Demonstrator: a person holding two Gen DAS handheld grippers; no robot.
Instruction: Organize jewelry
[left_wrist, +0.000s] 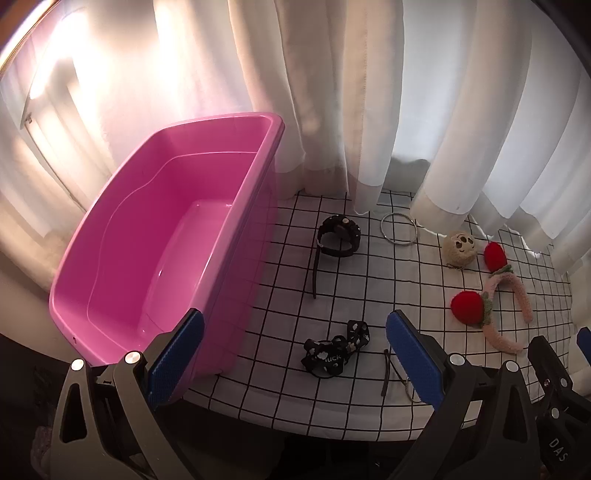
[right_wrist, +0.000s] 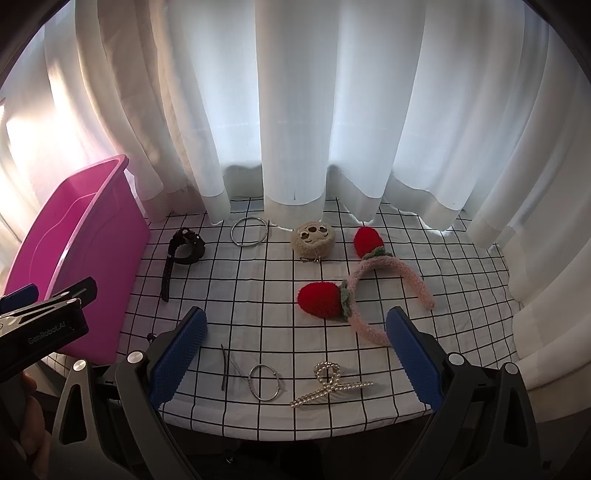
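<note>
The pink bin (left_wrist: 173, 236) holds nothing; every piece lies on the checked cloth (right_wrist: 266, 295) beside it, so sorting has not begun. The left gripper (left_wrist: 295, 354) hangs open near the black bow (left_wrist: 334, 350); the right gripper (right_wrist: 295, 354) hangs open near the pearl clip (right_wrist: 328, 384).

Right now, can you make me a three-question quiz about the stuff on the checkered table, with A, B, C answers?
1. Where is the pink bin?
A. left end of the table
B. right end
C. on the floor

2. How many red strawberries does the fuzzy headband have?
A. one
B. two
C. four

3. What is in the right gripper?
A. the watch
B. the pearl clip
C. nothing

Answers: 1 A, it stands left of the black watch. 2 B, two show on it. 3 C, its jaws stand wide apart above the pearl clip.
</note>
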